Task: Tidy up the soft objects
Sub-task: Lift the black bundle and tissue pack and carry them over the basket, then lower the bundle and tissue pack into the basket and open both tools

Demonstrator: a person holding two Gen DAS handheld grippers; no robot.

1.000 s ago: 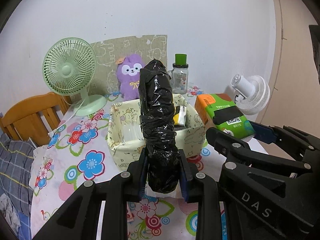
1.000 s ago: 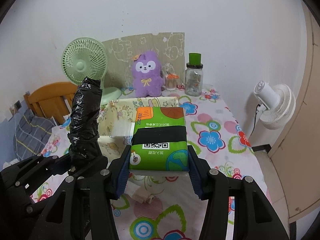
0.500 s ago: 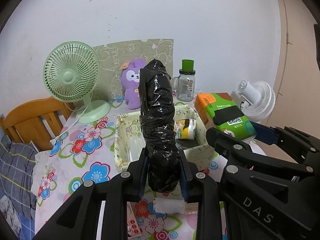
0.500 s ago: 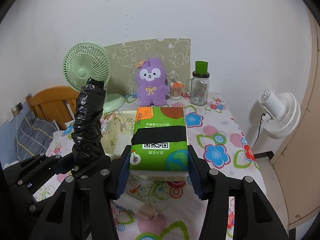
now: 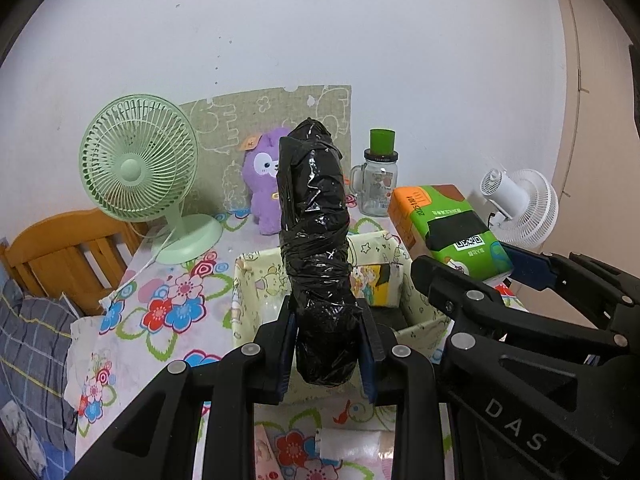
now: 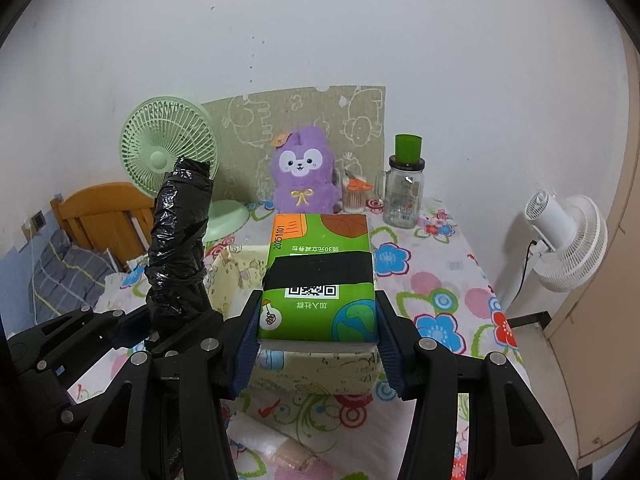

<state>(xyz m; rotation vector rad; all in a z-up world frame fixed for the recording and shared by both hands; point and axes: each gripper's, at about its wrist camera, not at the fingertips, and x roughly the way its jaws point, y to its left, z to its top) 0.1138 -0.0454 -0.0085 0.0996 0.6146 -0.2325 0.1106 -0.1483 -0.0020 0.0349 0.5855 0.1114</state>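
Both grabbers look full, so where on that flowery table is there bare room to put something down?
Bare tablecloth lies right of the fabric bin, before the glass jar. More lies between the green fan and the bin. The back wall is crowded: plush, swab cup, jar.

The left claw (image 5: 326,350) is clamped on the lower end of an upright black plastic roll (image 5: 316,248), blue pads pressing both its sides. The right claw (image 6: 318,346) grips a green tissue pack (image 6: 320,276) flat between its fingers, level. Both claws sit side by side, left claw just left of the right.
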